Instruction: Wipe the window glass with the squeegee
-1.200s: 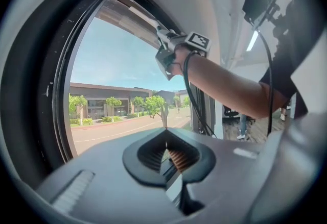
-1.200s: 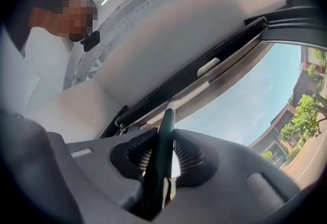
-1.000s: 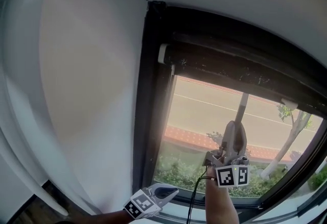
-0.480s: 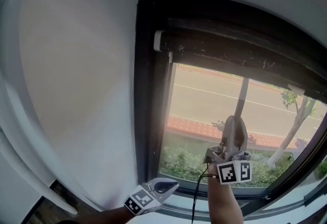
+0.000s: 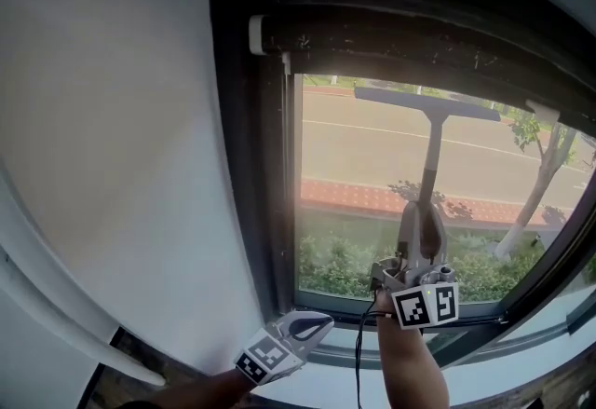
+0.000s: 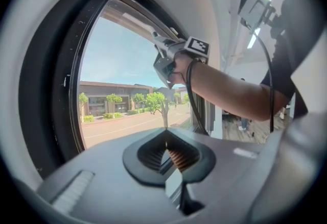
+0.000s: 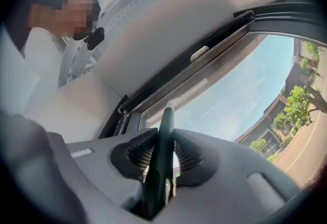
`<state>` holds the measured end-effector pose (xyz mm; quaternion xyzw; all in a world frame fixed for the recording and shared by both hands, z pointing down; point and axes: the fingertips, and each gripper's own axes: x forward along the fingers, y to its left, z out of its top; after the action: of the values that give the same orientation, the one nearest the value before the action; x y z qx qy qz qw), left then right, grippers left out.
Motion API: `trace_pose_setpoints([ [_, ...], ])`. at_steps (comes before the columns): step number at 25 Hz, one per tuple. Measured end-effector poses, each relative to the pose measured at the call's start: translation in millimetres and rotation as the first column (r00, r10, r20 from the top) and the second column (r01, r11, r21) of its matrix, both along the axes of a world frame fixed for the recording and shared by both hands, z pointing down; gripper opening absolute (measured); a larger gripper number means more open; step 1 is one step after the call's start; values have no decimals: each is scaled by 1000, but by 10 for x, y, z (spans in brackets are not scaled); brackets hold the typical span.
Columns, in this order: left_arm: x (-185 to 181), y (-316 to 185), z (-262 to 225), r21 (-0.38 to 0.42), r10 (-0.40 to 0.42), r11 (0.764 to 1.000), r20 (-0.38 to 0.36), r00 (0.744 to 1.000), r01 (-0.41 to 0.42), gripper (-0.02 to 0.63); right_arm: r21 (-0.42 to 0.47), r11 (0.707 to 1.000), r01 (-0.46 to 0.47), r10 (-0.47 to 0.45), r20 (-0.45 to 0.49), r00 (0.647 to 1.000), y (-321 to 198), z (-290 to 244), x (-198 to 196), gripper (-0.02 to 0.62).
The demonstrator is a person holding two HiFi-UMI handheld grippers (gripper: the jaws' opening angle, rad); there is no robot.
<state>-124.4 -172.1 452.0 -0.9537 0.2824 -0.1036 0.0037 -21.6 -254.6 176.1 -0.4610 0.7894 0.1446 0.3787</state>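
Low by the sill, the left gripper (image 5: 310, 325) is hanging empty, jaws pressed together. The right gripper (image 5: 420, 235) is pinching the squeegee (image 5: 431, 154) handle. Its blade, unseen a second ago, is now showing near the top of the window glass (image 5: 358, 165), with a white wall (image 5: 112, 146) standing to the left.

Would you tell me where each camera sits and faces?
Head view: on the head, facing window glass; left claw, right claw, right forearm show.
Left gripper view: rides left claw, looks along the glass; right forearm shows.
Right gripper view: rides right claw, looks up the squeegee handle; torso shows.
Shared: all see the glass.
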Motion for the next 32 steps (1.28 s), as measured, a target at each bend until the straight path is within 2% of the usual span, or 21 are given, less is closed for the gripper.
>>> trace_pose_setpoints([
  [11,-116,128,148,-46,-24,999,-25,999,23,8,-86,996,-11,12,9,1000,100,483,44,101],
  [32,-184,283,482,-121,-17,992,-5,1000,17,7,-218,976,-12,14,7,1000,253,1412,79,102],
])
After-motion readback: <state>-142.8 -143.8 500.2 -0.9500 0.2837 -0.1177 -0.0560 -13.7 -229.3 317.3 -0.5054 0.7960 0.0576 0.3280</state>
